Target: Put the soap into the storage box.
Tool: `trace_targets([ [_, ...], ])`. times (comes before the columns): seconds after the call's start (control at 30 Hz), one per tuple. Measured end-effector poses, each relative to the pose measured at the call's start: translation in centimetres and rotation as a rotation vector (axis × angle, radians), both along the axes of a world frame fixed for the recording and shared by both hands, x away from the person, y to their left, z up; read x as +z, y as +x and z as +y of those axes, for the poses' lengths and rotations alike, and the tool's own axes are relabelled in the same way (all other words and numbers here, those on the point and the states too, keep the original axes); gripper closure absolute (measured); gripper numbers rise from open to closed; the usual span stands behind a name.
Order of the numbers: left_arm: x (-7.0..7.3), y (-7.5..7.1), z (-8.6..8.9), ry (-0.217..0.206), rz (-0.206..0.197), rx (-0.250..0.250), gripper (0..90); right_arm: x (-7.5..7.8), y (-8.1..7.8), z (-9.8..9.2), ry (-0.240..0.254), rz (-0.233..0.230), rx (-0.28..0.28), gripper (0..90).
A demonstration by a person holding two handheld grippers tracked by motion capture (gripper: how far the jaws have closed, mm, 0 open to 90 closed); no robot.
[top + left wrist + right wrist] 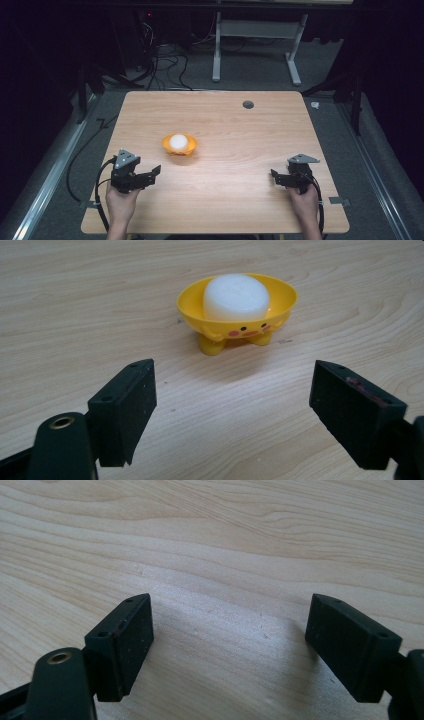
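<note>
One yellow dish (179, 145) is seen on the wooden desk (235, 165), left of centre and about mid-depth, and one white bar (178, 141), probably soap, is cradled inside it. That is the full count: one dish, one bar, two grippers.

The left gripper (150, 174) is held near the front-left edge, its fingers (122, 407) spread wide and empty, with the dish (235, 312) framed straight ahead between them, near but not touched. The right gripper (276, 178) is held at the front-right, well apart from the dish; its fingers (120, 642) are likewise parted wide with nothing but bare desk between them.

Handling is judged as follows. The dish is taken to be light, stiff moulded plastic, standing on stubby feet with a little face printed on its side, so it could be nudged or tipped easily by a clumsy contact. The white bar (235, 297) looks smooth and rounded, likely firm but slippery, and a pinch across its curved top might let it squirt free. A hold across its flatter sides is thought safer, or the dish rim (190, 295) could be pinched so that both are carried together. Whether the bar is wet cannot be told.
</note>
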State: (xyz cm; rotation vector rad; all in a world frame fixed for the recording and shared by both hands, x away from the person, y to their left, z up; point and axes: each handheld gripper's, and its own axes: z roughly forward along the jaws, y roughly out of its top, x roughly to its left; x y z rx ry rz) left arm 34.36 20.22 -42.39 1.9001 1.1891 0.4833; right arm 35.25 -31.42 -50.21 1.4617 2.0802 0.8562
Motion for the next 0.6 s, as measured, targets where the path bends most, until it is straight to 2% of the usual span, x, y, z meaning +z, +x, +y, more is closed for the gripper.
trace_targets([
  [0.6,-2.3,0.1,0.3,-0.007,0.051,0.011,19.8,0.0,0.0,0.0,0.000,0.000,0.000,20.3],
])
